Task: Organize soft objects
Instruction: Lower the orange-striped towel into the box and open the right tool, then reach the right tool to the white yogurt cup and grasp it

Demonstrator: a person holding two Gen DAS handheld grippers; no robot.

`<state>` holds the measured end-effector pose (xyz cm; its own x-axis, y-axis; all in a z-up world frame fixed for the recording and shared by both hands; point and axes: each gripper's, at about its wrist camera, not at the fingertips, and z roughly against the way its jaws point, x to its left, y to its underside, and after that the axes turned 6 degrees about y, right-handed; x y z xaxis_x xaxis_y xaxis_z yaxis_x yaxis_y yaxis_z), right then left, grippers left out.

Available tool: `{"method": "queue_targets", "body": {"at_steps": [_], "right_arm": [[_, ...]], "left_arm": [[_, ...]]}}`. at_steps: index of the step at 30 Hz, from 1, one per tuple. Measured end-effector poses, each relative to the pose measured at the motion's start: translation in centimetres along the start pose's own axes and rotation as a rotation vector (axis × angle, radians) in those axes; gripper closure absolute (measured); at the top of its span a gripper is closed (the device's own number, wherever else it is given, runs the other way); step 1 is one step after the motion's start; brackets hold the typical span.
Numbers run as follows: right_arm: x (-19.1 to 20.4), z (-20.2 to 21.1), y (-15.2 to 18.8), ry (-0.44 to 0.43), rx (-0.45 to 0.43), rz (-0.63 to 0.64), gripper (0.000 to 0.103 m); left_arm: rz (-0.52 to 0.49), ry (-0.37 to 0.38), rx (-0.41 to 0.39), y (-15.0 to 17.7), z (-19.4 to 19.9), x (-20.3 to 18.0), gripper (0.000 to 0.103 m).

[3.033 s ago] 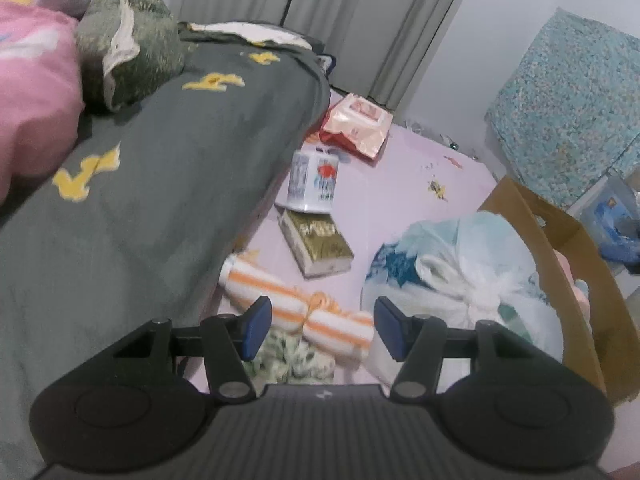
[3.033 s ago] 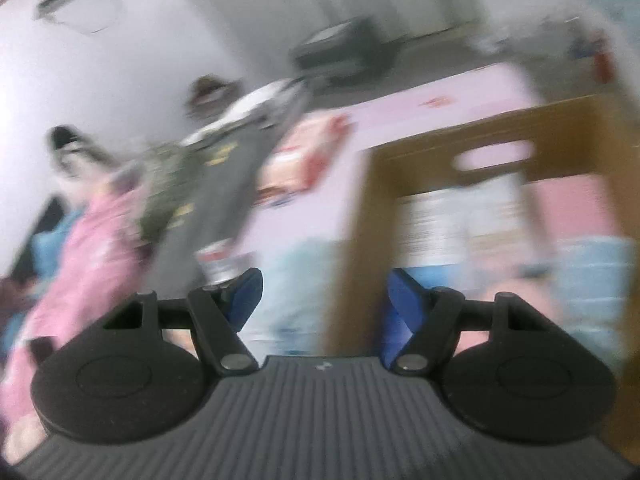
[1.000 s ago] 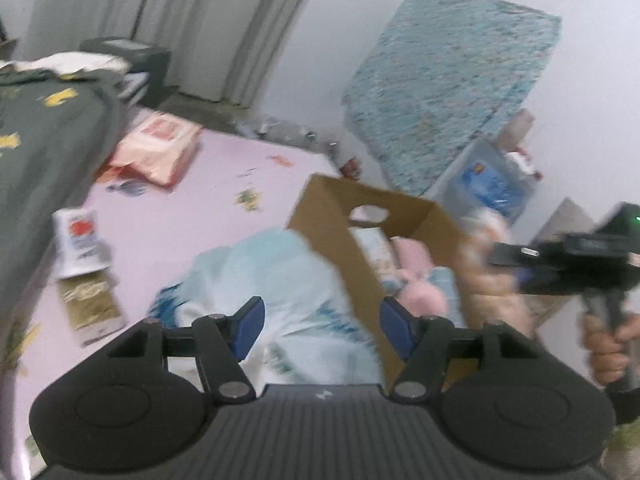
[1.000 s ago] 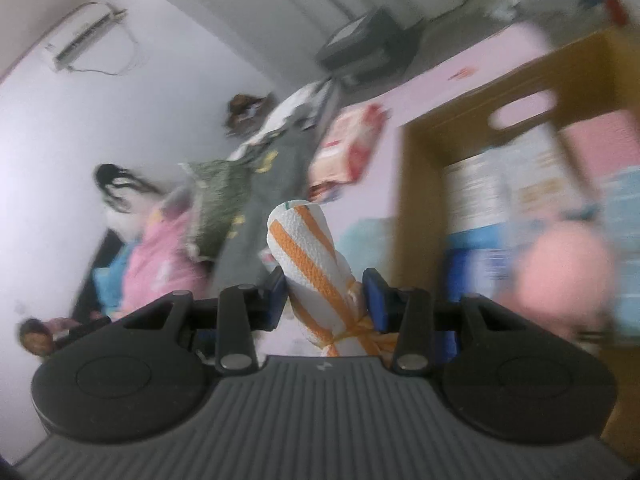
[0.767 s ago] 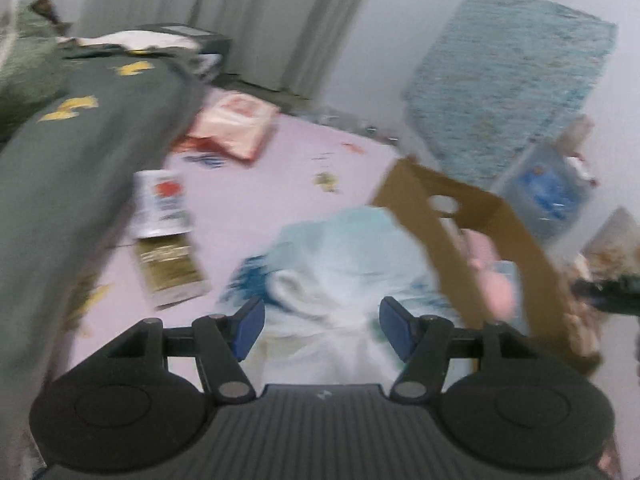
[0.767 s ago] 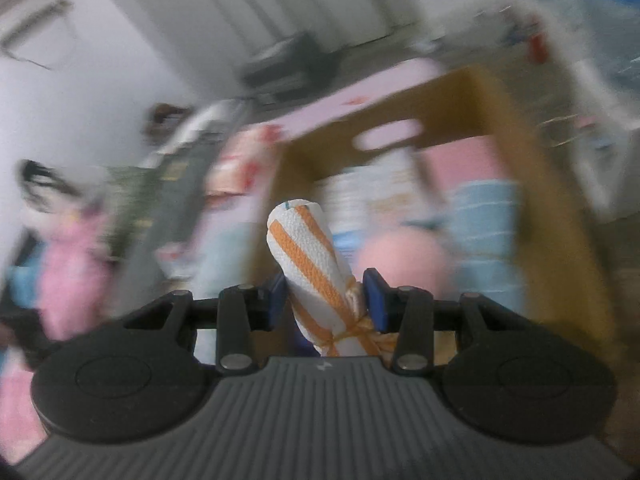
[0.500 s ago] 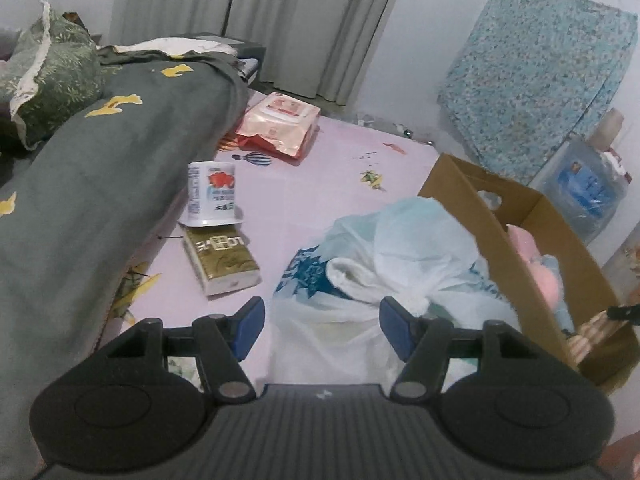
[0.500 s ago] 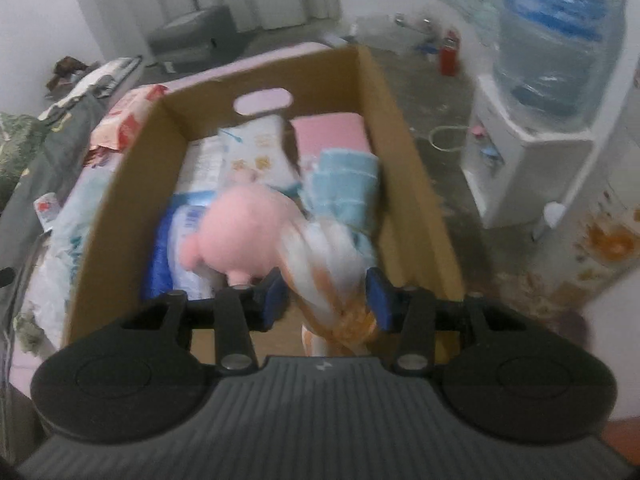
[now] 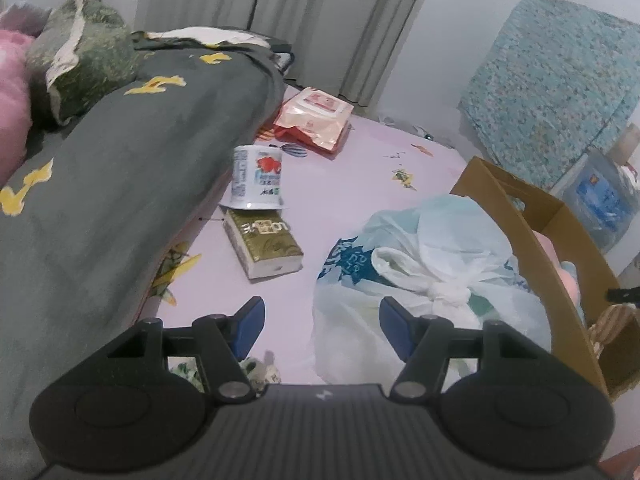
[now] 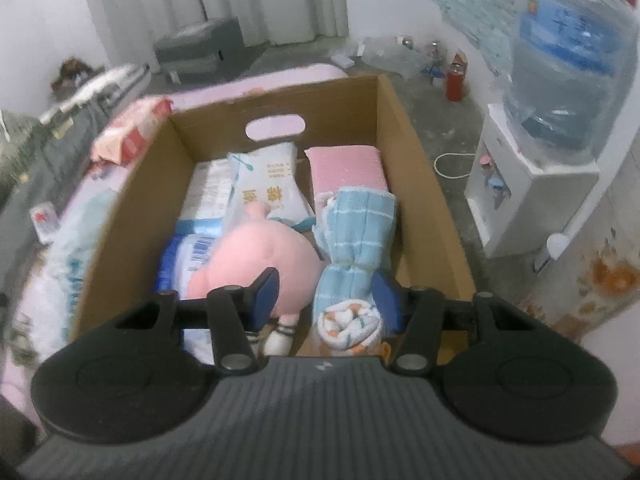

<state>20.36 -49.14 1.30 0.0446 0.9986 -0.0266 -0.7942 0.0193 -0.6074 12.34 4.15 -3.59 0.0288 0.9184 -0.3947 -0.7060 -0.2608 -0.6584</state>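
My right gripper (image 10: 326, 296) hangs open over the near end of the cardboard box (image 10: 416, 152). The rolled orange-and-white striped towel (image 10: 348, 326) lies in the box just below the fingers, free of the pads. Beside it are a pink plush toy (image 10: 260, 260), a blue rolled towel (image 10: 360, 232), a pink pad (image 10: 346, 166) and white packets (image 10: 266, 184). My left gripper (image 9: 322, 320) is open and empty above the pink floor mat (image 9: 352, 168). A knotted plastic bag (image 9: 424, 264) is on its right, and a green-patterned cloth (image 9: 256, 372) peeks out under its left finger.
A bed with a grey blanket (image 9: 100, 184) and green pillow (image 9: 80, 60) fills the left. On the mat lie a tissue pack (image 9: 264, 240), a white container (image 9: 258, 178) and a red-white packet (image 9: 314, 116). A water dispenser (image 10: 560, 80) stands right of the box (image 9: 532, 240).
My right gripper tipped down over the box and let go of the striped towel, which now lies inside. My left gripper swung from the box toward the bed and mat and sank.
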Motion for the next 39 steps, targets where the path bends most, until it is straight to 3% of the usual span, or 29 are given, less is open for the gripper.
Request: {"method": "queue_targets", "body": {"at_steps": [3,7,14,16,19,25,28,31,34,39], "right_arm": [[1.3,-2.9,-0.6,0.058,0.036,0.084,0.071],[2.2,-5.4,-1.1,0.101,0.086,0.166,0.070],[3.6,-6.1,0.8,0.153,0.244,0.400,0.069],[3.8,-5.6,1.0,0.177,0.238,0.419,0.068],[3.2,-3.6,-0.1,0.154,0.190,0.335,0.060],[3.5,2.0,-2.9,-0.092,0.050,0.100,0.038],[5.5,3.6,-3.9,-0.269,0.020,0.046,0.035],[9.1,3.4,-5.0,-0.482,0.050,-0.003,0.035],[13.4,2.1,-6.2,-0.629,0.103,-0.020,0.035],[21.7,-0.3,-7.8,-0.764,0.184,0.017,0.035]], "left_arm": [[0.019,0.008,-0.002,0.3,0.2,0.4,0.039],[0.021,0.006,-0.010,0.3,0.7,0.9,0.039],[0.039,0.014,-0.007,0.3,0.5,1.7,0.039],[0.036,0.012,-0.007,0.4,0.5,1.9,0.039],[0.037,0.008,-0.006,0.6,0.9,2.3,0.039],[0.041,-0.018,-0.019,0.1,2.7,3.8,0.037],[0.030,-0.031,-0.038,-0.5,3.6,4.0,0.036],[0.016,-0.036,-0.059,-0.9,3.9,3.8,0.036],[-0.003,-0.041,-0.067,-1.2,3.8,3.5,0.037],[-0.028,-0.051,-0.068,-1.3,3.4,3.4,0.038]]}}
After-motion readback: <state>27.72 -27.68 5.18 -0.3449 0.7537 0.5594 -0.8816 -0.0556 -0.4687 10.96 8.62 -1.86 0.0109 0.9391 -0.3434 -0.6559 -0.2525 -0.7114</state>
